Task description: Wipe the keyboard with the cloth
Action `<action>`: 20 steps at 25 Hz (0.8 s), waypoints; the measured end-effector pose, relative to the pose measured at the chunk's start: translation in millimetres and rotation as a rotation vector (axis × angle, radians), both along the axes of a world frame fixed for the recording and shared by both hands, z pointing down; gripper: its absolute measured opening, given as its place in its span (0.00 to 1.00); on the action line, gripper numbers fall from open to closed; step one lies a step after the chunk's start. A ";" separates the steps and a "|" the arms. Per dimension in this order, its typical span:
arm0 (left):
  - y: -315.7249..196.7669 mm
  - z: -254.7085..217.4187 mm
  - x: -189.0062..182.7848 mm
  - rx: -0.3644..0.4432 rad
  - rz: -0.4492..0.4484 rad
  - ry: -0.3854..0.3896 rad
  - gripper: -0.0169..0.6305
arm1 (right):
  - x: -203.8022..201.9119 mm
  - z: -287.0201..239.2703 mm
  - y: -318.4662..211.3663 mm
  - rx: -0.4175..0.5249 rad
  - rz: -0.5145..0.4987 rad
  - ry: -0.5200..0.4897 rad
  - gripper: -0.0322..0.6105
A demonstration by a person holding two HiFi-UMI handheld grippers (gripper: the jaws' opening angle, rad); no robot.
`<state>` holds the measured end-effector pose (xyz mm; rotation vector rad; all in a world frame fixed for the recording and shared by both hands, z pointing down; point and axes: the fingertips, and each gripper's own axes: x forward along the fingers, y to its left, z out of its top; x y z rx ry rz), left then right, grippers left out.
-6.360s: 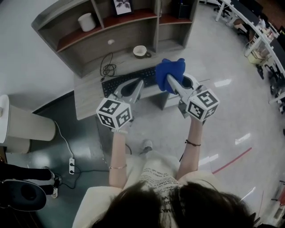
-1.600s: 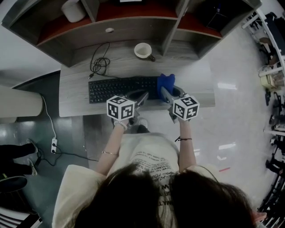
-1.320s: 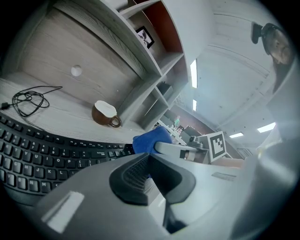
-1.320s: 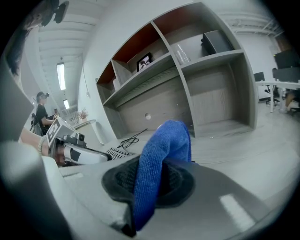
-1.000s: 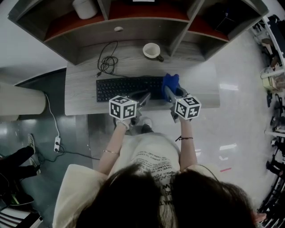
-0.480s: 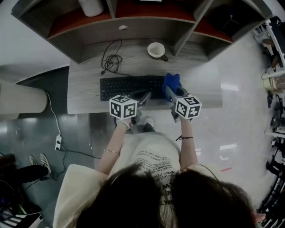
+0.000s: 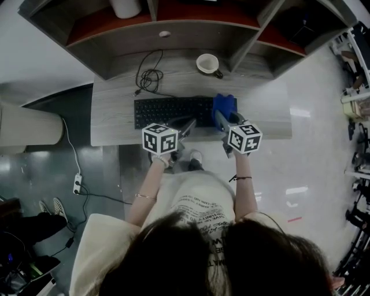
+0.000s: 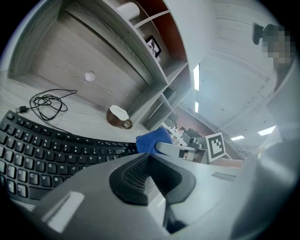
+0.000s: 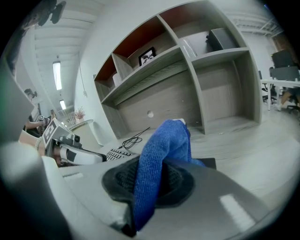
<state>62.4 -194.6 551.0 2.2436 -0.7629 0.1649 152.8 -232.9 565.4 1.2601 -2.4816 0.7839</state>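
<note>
A black keyboard (image 7: pixel 173 110) lies on the grey desk (image 7: pixel 115 121). A blue cloth (image 7: pixel 224 107) rests over the keyboard's right end, and my right gripper (image 7: pixel 220 117) is shut on it. In the right gripper view the cloth (image 9: pixel 161 154) bulges up out of the jaws and hides what lies straight ahead. My left gripper (image 7: pixel 189 123) hovers over the keyboard's front edge near its middle, shut with nothing in it. The left gripper view has the keys (image 8: pixel 42 150) at its left and the cloth (image 8: pixel 152 139) beyond its jaws.
A brown mug (image 7: pixel 207 63) stands behind the keyboard, near a coiled black cable (image 7: pixel 149 78). A shelf unit (image 7: pixel 191 26) rises at the desk's back, with a white cylinder (image 7: pixel 124 7) in it. On the floor at left lies a power strip (image 7: pixel 77 184).
Both grippers came down from in front of the desk to the keyboard, cloth still held. Over the last second they have hardly moved; only the view has shifted slightly.
</note>
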 end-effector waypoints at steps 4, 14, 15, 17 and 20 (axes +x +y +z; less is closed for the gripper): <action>1.4 0.8 -7.3 -0.003 -0.006 0.000 0.01 | -7.6 0.4 0.6 -0.002 -0.004 0.002 0.14; 0.3 3.0 -23.5 -0.013 -0.016 0.008 0.01 | -25.6 2.6 -1.4 -0.009 -0.015 0.006 0.14; 0.6 3.6 -25.3 -0.015 -0.016 0.009 0.01 | -27.8 2.7 -1.4 -0.009 -0.017 0.006 0.14; 0.8 5.2 -29.0 -0.019 -0.019 0.011 0.01 | -32.2 2.8 -1.9 -0.008 -0.022 0.008 0.14; 0.1 7.2 -34.2 -0.024 -0.024 0.012 0.01 | -37.7 3.7 -2.7 -0.010 -0.027 0.013 0.14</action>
